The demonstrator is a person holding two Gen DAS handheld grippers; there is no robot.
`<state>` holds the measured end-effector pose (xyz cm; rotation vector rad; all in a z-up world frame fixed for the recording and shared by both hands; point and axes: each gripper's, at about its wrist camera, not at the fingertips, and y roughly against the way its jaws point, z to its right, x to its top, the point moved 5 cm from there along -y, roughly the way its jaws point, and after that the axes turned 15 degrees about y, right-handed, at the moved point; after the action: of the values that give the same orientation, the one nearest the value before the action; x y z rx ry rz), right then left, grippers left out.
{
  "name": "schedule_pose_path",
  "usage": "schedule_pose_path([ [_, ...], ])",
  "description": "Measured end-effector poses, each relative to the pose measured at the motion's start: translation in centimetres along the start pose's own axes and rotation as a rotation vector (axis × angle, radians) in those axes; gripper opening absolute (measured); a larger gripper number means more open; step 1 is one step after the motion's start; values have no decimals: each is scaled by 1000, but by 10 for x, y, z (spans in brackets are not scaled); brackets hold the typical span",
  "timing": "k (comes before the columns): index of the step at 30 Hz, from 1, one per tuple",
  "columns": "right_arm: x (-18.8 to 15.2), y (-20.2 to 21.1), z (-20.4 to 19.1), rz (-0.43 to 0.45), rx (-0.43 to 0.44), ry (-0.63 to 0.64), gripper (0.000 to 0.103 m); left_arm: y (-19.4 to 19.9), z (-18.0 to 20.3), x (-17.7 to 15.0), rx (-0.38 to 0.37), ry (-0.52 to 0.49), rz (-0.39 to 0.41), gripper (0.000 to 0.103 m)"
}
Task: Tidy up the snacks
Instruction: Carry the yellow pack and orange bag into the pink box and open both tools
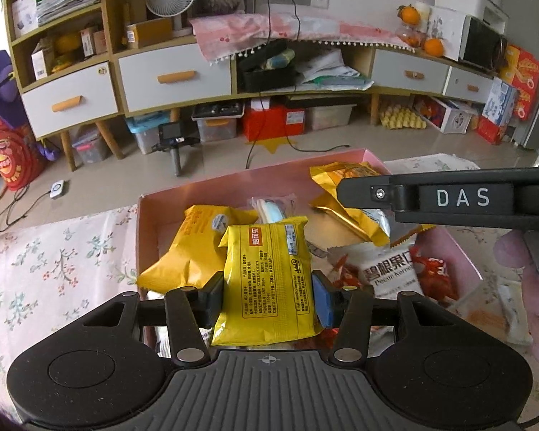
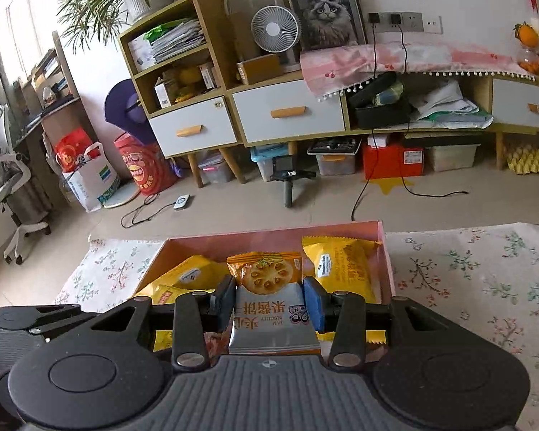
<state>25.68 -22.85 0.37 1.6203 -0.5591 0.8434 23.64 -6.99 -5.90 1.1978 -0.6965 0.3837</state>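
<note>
1. Two packets are in my grip right now, one per gripper, both above the pink box (image 1: 145,215) that sits on the floral tablecloth (image 1: 54,262).
2. My left gripper (image 1: 267,298) is clamped on a yellow snack packet (image 1: 266,280), back side up with small printed text; the fingers (image 1: 321,300) press its two long edges.
3. That packet hangs over the near part of the box, overlapping another yellow pouch (image 1: 187,251) that lies tilted against the box's left wall.
4. To the right inside the box I see a white pecan bag (image 1: 391,269), red wrappers (image 1: 438,276) and a gold packet (image 1: 345,201) near the far corner.
5. My right gripper (image 2: 267,300) is closed on a jam biscuit packet (image 2: 269,305), orange at the top and silver below, held over the box's near side.
6. From the right wrist view, a yellow packet (image 2: 341,265) leans against the far right wall of the box, and others lie at the left.
7. From the left wrist view, the right gripper's black arm marked DAS crosses above the gold packet.
</note>
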Motion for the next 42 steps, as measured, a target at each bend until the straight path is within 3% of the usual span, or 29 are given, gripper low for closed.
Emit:
schedule_pose_path([
  [13, -2, -10, 13, 17, -13, -29, 26, -17, 12, 9, -45, -69, 48, 50],
  [15, -1, -7, 13, 22, -15, -35, 39, -14, 14, 8, -43, -78, 50, 52],
  [18, 1, -2, 13, 31, -18, -37, 47, -2, 18, 5, -62, -74, 69, 67],
  [21, 1, 3, 13, 27, -18, -46, 55, 7, 20, 4, -76, -65, 69, 73],
  [42, -5, 77, -16, -24, -94, 93, 79, 87, 19, -36, -88, -48, 70, 88],
])
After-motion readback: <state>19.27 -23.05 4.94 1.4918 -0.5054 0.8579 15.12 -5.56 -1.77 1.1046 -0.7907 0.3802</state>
